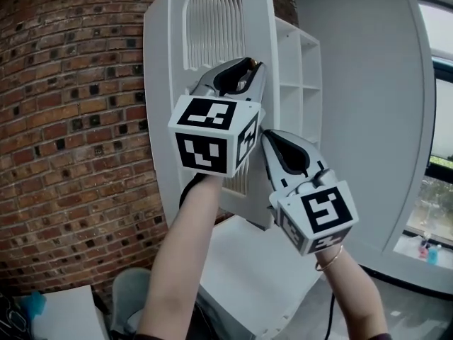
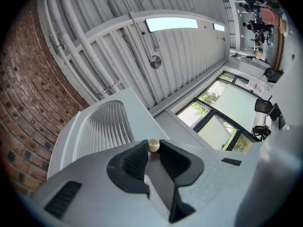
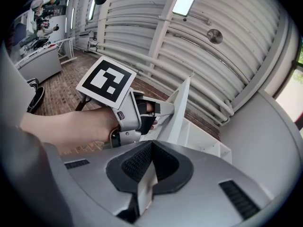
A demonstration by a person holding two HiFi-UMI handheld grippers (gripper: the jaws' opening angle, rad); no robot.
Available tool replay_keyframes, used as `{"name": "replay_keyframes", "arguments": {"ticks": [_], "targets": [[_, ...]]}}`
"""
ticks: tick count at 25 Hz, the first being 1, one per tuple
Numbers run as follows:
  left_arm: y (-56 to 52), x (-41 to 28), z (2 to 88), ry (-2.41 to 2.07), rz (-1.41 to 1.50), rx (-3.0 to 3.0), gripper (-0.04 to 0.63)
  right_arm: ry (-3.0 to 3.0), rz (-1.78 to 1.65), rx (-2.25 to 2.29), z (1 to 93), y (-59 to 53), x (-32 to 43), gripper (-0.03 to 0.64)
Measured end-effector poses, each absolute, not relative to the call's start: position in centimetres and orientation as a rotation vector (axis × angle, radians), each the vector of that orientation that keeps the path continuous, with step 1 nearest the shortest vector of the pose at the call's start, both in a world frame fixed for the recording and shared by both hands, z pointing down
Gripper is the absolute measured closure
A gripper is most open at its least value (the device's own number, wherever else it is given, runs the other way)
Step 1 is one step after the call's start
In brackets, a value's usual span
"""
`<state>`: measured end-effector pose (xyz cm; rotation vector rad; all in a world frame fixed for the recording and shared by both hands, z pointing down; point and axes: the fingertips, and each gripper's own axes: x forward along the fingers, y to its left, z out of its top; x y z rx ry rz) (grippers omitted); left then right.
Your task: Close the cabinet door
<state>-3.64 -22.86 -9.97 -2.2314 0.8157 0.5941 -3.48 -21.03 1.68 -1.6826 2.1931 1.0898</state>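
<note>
While the white cabinet door with its ribbed arched panel [image 1: 163,83] is standing swung well out from the white shelved cabinet [image 1: 297,76], you are working with both tools on it. Your left gripper [image 1: 244,68] is pinching the small round brass knob [image 2: 153,145] on the door's face, pads pressing on either side of it. Your right gripper [image 3: 150,148] is sitting lower and appears to be clenching the door's thin edge between closed jaws. Behind the door, the red brick wall [image 1: 64,119] is filling the left side. By my reading you are holding it firmly, but the closing is barely under way: the open shelves are showing and the whole swing is left.
</note>
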Motion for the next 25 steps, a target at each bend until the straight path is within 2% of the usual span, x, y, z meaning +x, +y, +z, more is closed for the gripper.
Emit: {"name": "replay_keyframes", "arguments": {"ticks": [11,25], "targets": [[-26.7,1.5,-10.0,0.954,0.517,-2.129,0.515,2.205,0.995,-1.747,2.5,-25.7,2.7,0.617],[-36.6,8.2,-9.7,1.169,0.388,-2.057,0.518,2.321,0.925,-1.662,4.8,-35.3,9.1,0.617]]}}
